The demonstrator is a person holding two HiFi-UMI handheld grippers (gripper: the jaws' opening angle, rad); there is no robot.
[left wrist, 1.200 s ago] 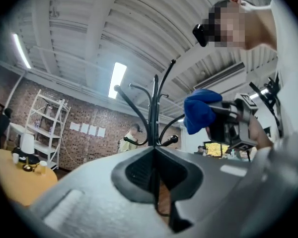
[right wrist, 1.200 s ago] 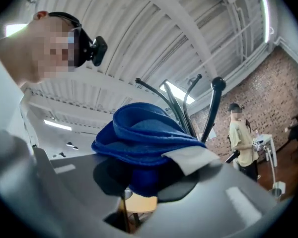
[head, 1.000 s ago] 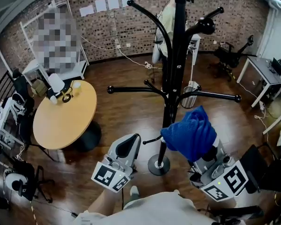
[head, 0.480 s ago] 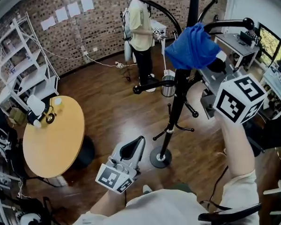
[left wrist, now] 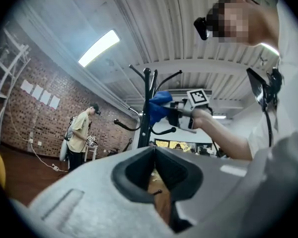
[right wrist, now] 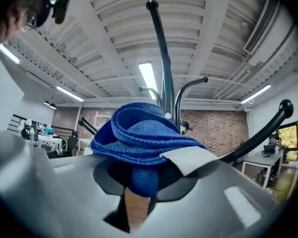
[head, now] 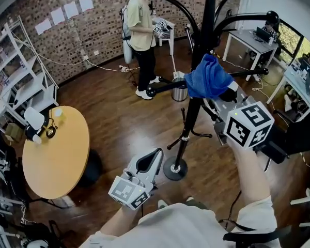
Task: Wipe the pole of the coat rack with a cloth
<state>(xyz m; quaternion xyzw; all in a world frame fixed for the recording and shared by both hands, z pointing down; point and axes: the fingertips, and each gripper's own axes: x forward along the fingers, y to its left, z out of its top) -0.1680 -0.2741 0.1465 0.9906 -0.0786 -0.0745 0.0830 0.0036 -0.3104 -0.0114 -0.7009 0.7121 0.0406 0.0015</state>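
- Jaws of the left gripper (head: 151,158), nearest the body and low, are pressed together on nothing. It points out over the floor toward the base (head: 175,168) of the coat rack (head: 188,112) and stays well apart from the pole (head: 207,30).
- Higher and further out, the right gripper (head: 227,98) pinches the blue cloth (head: 207,79) between its jaws. The cloth bunches up over the fingertips, and a white tag (right wrist: 186,157) lies to one side.
- The cloth sits about halfway up the pole, at the level where the short side arms (head: 165,88) branch off. From the head view it overlaps the pole, and in the right gripper view the pole rises straight behind the top fold. Whether fabric and metal actually touch I cannot tell.
- The pole stands upright, running from the round base up past the curved hooks and out of frame. A wipe would likely press the cloth forward, away from the right gripper, and then travel up and down that axis.
- The right hand is clearly the nearer one, and the left looks spare.
- Further off, a person (head: 137,25) stands by the brick wall (head: 98,25) and a round table (head: 57,154) sits to the left, both clear of the rack.
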